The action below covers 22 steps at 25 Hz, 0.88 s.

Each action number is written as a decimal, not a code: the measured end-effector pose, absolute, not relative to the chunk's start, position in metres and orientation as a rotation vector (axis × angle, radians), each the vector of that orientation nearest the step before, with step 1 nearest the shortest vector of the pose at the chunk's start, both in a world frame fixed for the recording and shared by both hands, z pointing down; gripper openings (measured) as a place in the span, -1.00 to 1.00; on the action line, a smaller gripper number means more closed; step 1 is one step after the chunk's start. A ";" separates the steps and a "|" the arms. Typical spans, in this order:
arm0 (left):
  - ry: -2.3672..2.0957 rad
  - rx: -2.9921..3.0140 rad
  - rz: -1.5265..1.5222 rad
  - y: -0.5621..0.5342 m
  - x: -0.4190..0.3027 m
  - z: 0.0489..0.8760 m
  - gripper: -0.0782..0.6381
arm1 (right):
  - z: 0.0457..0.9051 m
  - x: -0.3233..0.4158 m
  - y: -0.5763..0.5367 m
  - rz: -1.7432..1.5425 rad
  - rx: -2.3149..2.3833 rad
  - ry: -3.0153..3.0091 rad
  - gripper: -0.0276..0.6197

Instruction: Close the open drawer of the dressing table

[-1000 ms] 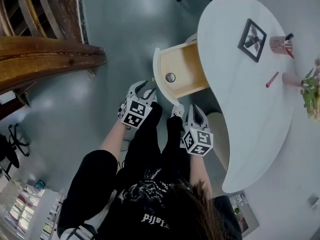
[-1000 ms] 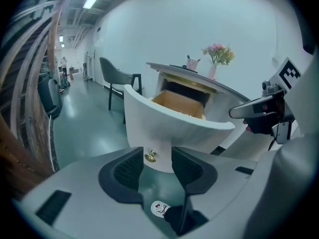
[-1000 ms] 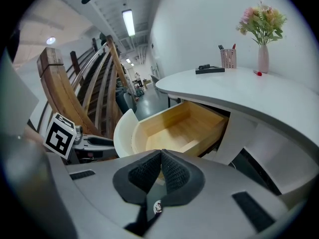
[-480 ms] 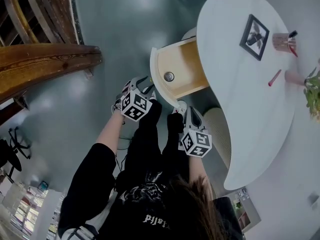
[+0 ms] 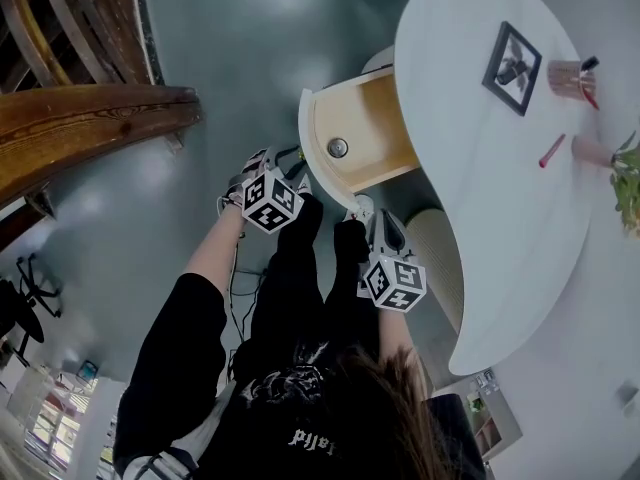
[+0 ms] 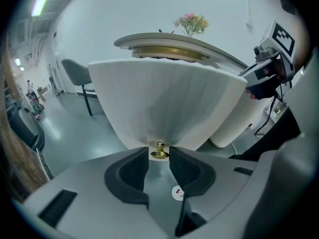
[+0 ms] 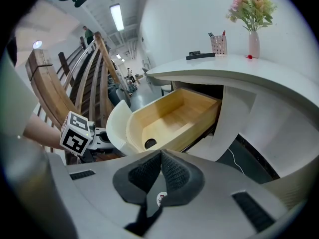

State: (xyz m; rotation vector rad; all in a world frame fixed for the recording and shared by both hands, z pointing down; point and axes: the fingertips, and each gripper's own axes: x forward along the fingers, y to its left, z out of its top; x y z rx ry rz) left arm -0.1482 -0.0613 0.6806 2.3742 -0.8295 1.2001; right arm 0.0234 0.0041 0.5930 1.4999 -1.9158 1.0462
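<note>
The white dressing table (image 5: 470,208) has its drawer (image 5: 375,133) pulled out, showing a bare wood inside with a small round object (image 5: 338,148) in it. In the left gripper view the drawer's curved white front (image 6: 164,103) fills the middle. Its brass knob (image 6: 159,152) sits right between the tips of my left gripper (image 6: 159,151), whose jaws have just been closing and still stand slightly apart around it. My right gripper (image 7: 160,157) is shut on nothing and hangs by the drawer's near corner (image 5: 352,206), looking into the drawer (image 7: 169,113).
On the tabletop lie a picture frame (image 5: 510,58), a pink cup of brushes (image 5: 567,76), a pink stick (image 5: 550,151) and flowers (image 5: 628,183). A ribbed white stool (image 5: 435,258) stands under the table. A wooden stair rail (image 5: 80,118) runs at left. The person's black-clad legs are below the grippers.
The left gripper has rolled and dropped lower in front of the drawer's face. The right gripper has sunk a little beside the drawer's corner.
</note>
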 end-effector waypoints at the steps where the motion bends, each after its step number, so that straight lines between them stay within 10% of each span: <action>1: -0.819 2.378 1.209 -0.061 -0.147 0.682 -0.40 | 0.594 0.023 0.005 1.051 1.500 -1.913 -0.83; 22: -0.844 2.378 1.217 -0.061 -0.144 0.683 -0.45 | 0.598 0.020 0.018 1.081 1.470 -1.916 -0.83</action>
